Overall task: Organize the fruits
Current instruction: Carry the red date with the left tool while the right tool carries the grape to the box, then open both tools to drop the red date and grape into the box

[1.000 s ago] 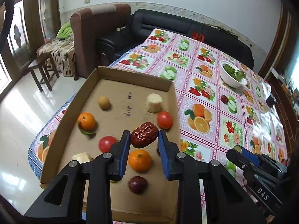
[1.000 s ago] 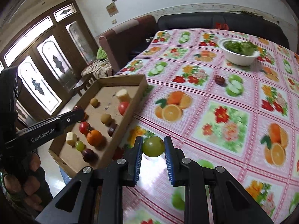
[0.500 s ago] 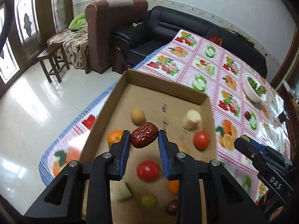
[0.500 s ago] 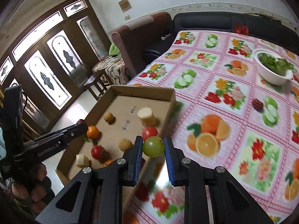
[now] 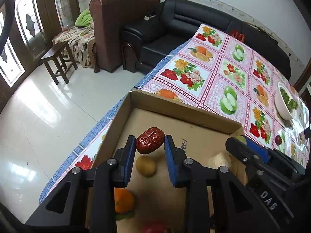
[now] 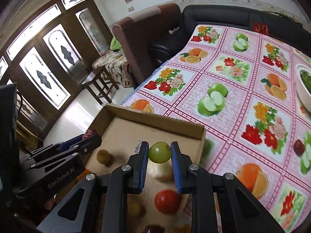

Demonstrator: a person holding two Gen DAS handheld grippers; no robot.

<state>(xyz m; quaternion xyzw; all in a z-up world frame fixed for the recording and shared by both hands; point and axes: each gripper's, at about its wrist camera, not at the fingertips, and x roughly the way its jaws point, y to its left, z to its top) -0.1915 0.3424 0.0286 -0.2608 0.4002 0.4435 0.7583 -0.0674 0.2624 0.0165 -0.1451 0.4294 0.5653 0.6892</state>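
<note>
- The left gripper [image 5: 149, 141] is clenched on a wrinkled red date [image 5: 149, 140], held between its blue pads at the centre of the left wrist view, above the floor of the cardboard box [image 5: 180, 112].
- The right gripper [image 6: 159, 152] is clenched on a green grape [image 6: 159, 152], held at the lower centre of its own view, over the near part of the same box [image 6: 155, 120].
- Only the left wrist view shows an orange [image 5: 123, 200] at the lower left of the box and a pale cut piece of fruit [image 5: 219, 160] near the right wall, partly hidden by the other tool.
- Both views show a small yellow-brown fruit [image 5: 145, 165] on the box floor; in the right view it lies left of centre [image 6: 103, 156].
- Only the right wrist view shows a red tomato [image 6: 167, 201] clearly, blurred, at the bottom centre beneath the grape.
- The right view catches the left tool from the side at mid left, the date [image 6: 89, 132] peeping past its tip.
- The box sits on a fruit-print tablecloth [image 6: 233, 81]; a white bowl [image 5: 284, 106] of greens stands at the right edge, and a small dark red fruit [image 6: 298, 146] lies loose on the cloth at the right.
</note>
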